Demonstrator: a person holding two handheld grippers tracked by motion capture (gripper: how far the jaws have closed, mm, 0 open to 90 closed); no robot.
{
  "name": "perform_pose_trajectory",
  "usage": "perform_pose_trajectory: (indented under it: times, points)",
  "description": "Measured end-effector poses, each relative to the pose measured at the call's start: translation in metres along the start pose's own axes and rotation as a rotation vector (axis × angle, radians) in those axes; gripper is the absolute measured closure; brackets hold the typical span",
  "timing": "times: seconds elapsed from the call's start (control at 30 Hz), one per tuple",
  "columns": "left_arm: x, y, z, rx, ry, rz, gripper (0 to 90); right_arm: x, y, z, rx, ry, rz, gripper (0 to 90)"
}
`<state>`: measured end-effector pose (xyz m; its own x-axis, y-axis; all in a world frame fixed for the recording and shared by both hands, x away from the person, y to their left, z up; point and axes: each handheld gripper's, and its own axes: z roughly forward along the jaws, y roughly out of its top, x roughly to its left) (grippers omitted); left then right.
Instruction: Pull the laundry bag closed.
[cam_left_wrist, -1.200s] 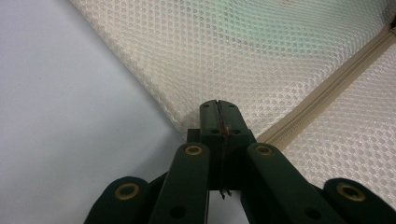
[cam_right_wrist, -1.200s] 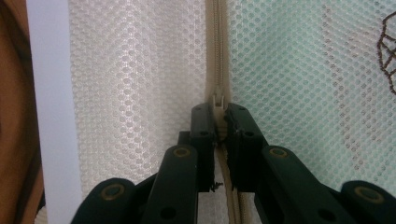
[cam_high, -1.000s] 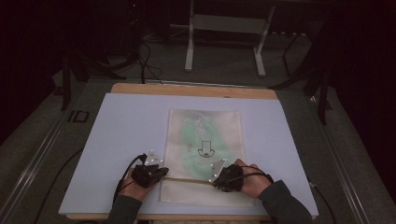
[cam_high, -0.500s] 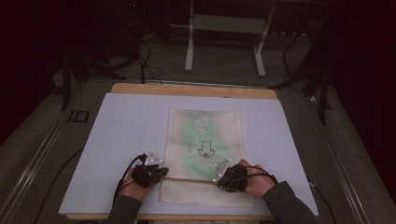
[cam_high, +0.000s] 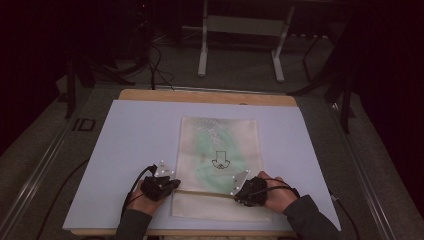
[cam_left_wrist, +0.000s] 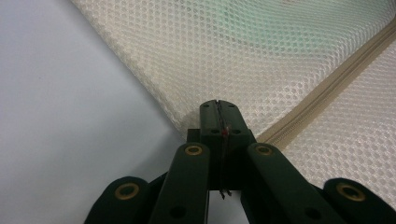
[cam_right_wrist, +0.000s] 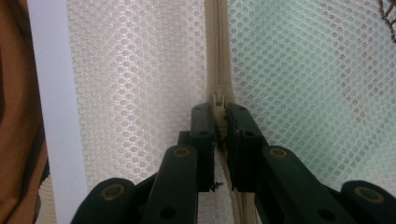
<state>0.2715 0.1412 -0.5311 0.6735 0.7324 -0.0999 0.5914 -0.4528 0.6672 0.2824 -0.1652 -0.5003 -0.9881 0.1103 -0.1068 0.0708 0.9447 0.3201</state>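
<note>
Mesh bag lies flat in the middle of the lilac mat, its zipper running crosswise near the person's edge. Left gripper pinches the bag's left edge at the zipper's end, jaws pressed together. Right gripper, equally near, is clamped on the zipper slider; the track stretches straight toward the left gripper, with nothing between.

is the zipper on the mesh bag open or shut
Shut along every stretch in view: the zipper teeth run closed across the mesh bag, and the right claw pinches its pull.
</note>
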Motion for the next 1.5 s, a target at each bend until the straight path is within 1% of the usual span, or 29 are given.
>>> perform_pose_trajectory:
  times: [0.07,0.1,0.33,0.63,0.67,0.87,0.93,1.0,1.03,1.07,1.5]
  points:
    - [0.000,0.000,0.000,0.000,0.000,0.000,89.5,0.000,-0.001,0.000,-0.009,0.004,0.002,82.5]
    - [0.000,0.000,0.000,0.001,0.001,0.001,89.5,0.000,-0.002,0.000,-0.002,0.002,0.000,82.6]
    - [0.000,0.000,0.000,0.001,0.003,0.002,89.5,0.000,-0.003,-0.001,-0.003,0.000,-0.001,82.5]
    - [0.000,0.000,0.000,0.001,0.002,0.001,89.5,0.000,-0.008,-0.002,-0.005,-0.002,0.016,82.5]
    - [0.000,0.000,0.000,0.001,0.002,0.001,89.5,0.000,-0.008,-0.002,0.001,-0.004,0.015,82.5]
    - [0.000,0.000,0.000,0.001,0.004,0.000,89.6,-0.001,-0.009,-0.003,-0.009,-0.003,0.023,82.5]
    - [-0.001,0.000,0.000,0.001,0.004,0.000,89.5,-0.001,-0.010,-0.004,0.000,-0.007,0.020,82.5]
    - [0.000,0.000,0.000,0.002,0.004,0.001,89.6,-0.001,-0.012,-0.006,-0.004,-0.011,0.030,82.5]
    - [0.000,0.000,0.000,0.002,0.004,0.001,89.5,-0.002,-0.013,-0.006,0.003,-0.013,0.027,82.5]
    - [0.000,0.000,0.000,0.001,0.003,0.001,89.6,-0.001,-0.014,-0.007,0.001,-0.013,0.036,82.5]
    - [-0.001,0.000,0.000,0.002,0.009,0.004,89.6,-0.003,-0.028,-0.013,0.007,-0.026,0.064,82.4]
